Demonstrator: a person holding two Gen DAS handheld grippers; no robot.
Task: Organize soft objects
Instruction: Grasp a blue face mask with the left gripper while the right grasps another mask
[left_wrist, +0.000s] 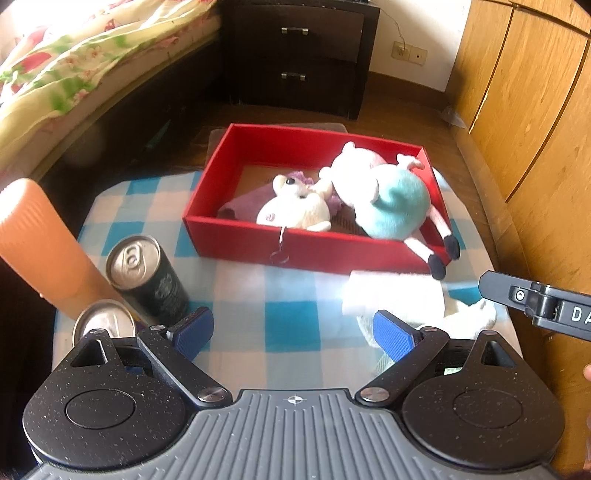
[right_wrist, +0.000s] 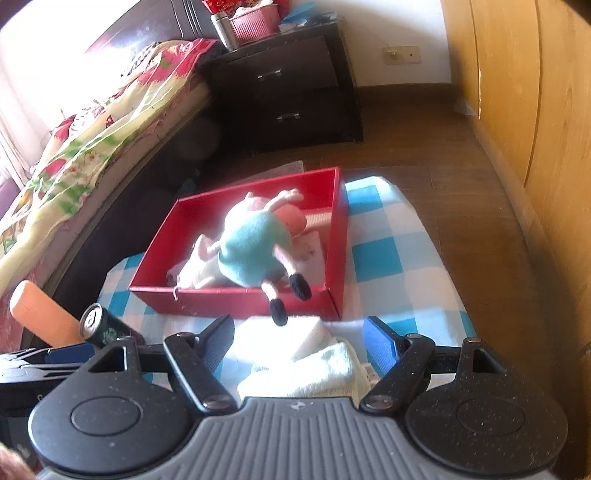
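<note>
Far left: orange ribbed cylinder (left_wrist: 35, 243), dark drink can (left_wrist: 146, 275) just beside it, second can top (left_wrist: 103, 321) nearer the camera, all on the blue-and-white checked worktop (left_wrist: 258, 295). Left claw (left_wrist: 293, 332): wide open, nothing between the blue pads (left_wrist: 391, 339), hovering over bare cloth. Centre: red box (left_wrist: 295, 243) on the worktop holds a white plush (left_wrist: 295, 210) on a purple cloth (left_wrist: 247, 203) and a pig plush in teal dress (left_wrist: 391, 203); pig's dark feet hang over the near wall. Just in front of the box: white sponge block (right_wrist: 295, 332) and pale folded towel (right_wrist: 310, 373), touching. Right claw (right_wrist: 299, 343): open, pads either side of the towel and sponge, not gripping.
</note>
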